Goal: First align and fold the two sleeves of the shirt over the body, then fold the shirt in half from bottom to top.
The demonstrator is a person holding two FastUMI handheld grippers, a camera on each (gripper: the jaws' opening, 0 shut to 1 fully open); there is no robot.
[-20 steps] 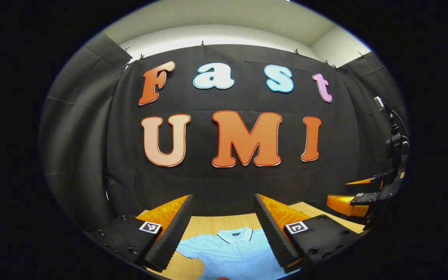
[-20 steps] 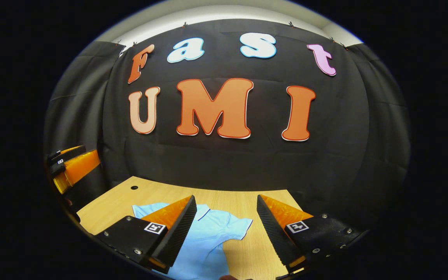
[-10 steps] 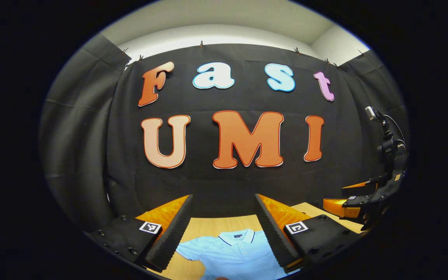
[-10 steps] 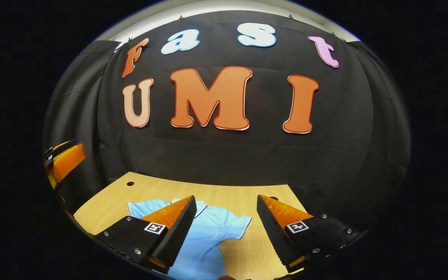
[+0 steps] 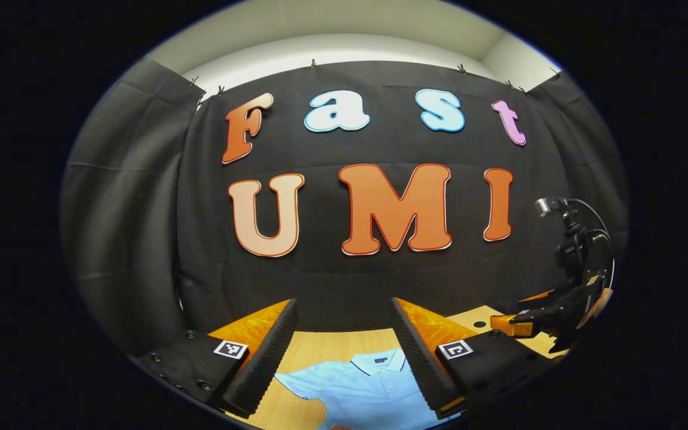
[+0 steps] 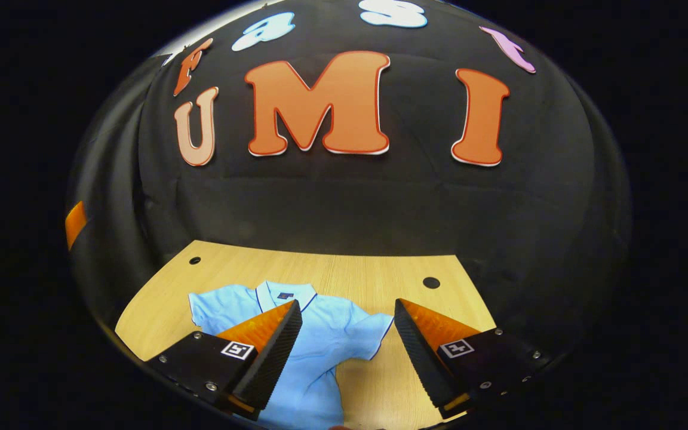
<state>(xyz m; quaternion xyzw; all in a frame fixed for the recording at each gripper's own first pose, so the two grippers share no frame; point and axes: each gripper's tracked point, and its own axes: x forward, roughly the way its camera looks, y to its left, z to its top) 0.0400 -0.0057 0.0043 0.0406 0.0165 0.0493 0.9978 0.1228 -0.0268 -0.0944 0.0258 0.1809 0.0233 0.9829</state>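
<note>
- Right gripper view shows the light blue polo shirt point(image 6: 314, 346) lying flat on the wooden worktop point(image 6: 368, 278), collar toward the booth wall, with both short sleeves spread out to the sides.
- Neither sleeve is folded over the body yet, so I judge the task is at its very beginning: both sleeve folds and the bottom-to-top fold are left to do.
- The right gripper point(image 6: 347, 334) hangs above the worktop with its jaws wide apart and nothing between them; they frame the right sleeve point(image 6: 371, 334) of the shirt but do not touch it.
- Left gripper view shows the left gripper point(image 5: 344, 340) also released, jaws wide apart and empty, above the collar part of the shirt point(image 5: 362, 388).
- In the same view the right gripper point(image 5: 529, 319) appears farther off at the right side, over the worktop edge, held by a hand point(image 5: 601, 301).
- The lower hem of the shirt is out of both views, so I cannot tell how it lies.
</note>
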